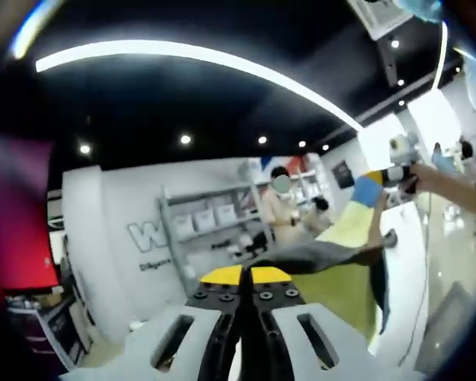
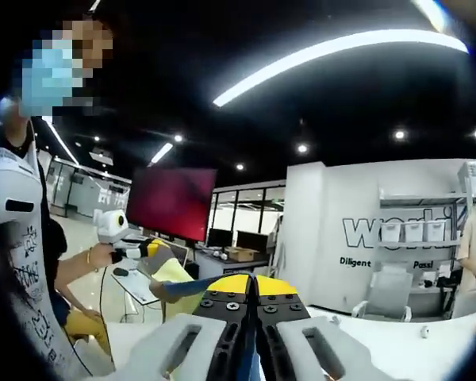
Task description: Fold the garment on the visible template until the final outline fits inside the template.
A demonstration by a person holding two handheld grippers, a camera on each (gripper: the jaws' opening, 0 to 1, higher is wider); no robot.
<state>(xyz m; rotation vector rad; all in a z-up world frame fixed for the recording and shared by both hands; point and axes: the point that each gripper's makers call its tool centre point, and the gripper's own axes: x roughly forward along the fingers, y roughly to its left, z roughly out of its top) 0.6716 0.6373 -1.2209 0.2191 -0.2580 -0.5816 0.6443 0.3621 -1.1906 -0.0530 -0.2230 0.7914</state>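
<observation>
L gripper (image 1: 243,287), nearest the lens in left gripper view: white jaws w/ black inner faces and yellow tips pressed together, no gap betw them. A dark grey edge of the garment (image 1: 333,258) starts right at those yellow tips, so jaws look clamped on the cloth there. From the tips the garment runs up and right, stretched out in the air: grey strip along the top, yellow-green panel (image 1: 341,298) hanging under it, a dark flap drooping at the far right, a blue bit at the high end.

That high end meets the R gripper (image 1: 390,178), seen in left gripper view at upper right, held in a person's hand (image 1: 428,178); its jaws sit at the blue cloth.

Right gripper view: R gripper's own jaws also tight together, yellow tips touching. A blue sliver of cloth shows betw the jaws at the bottom, and a blue strip leads left from the tips to a yellow part of the garment. At its far end is the L gripper, gripped by the person's other hand. Person in a white printed apron (image 2: 20,262) stands at left edge.

Bkgd: white wall w/ dark lettering (image 1: 151,236), shelf unit w/ white bins (image 1: 214,222), a red screen (image 2: 170,202), desks under it, white table (image 2: 397,333) at lower right, long ceiling light strips (image 1: 198,59). Template: can't tell where it is.
</observation>
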